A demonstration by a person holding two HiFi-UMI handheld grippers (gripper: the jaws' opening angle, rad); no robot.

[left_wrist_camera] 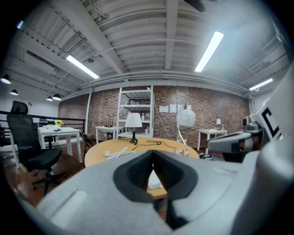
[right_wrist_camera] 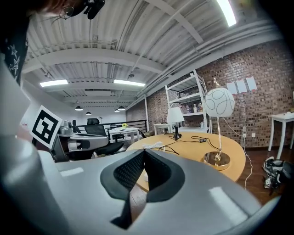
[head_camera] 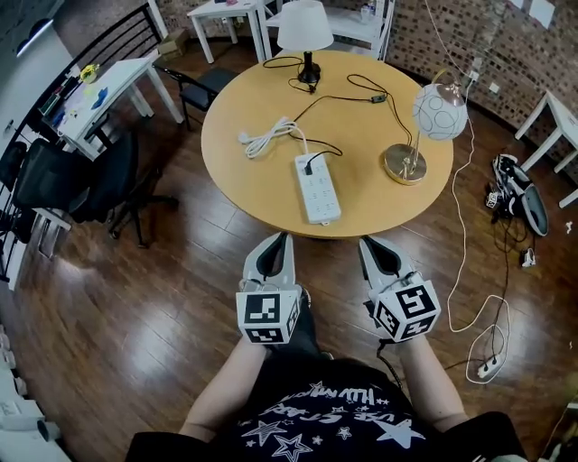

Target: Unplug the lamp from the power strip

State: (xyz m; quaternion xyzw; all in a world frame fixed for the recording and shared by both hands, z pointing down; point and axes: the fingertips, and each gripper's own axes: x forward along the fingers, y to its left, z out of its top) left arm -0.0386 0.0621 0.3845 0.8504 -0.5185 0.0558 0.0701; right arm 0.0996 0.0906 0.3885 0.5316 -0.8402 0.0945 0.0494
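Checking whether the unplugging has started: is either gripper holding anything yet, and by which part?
Nothing is held. The left gripper and right gripper are both shut and empty, short of the table; the black plug sits in the power strip.

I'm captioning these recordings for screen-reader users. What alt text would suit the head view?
Seen from above, a person holds the left gripper and right gripper, both shut and empty, just short of a round wooden table. On it are a white power strip with one black plug in it, a coiled white cable, a white-shaded lamp and a globe lamp.
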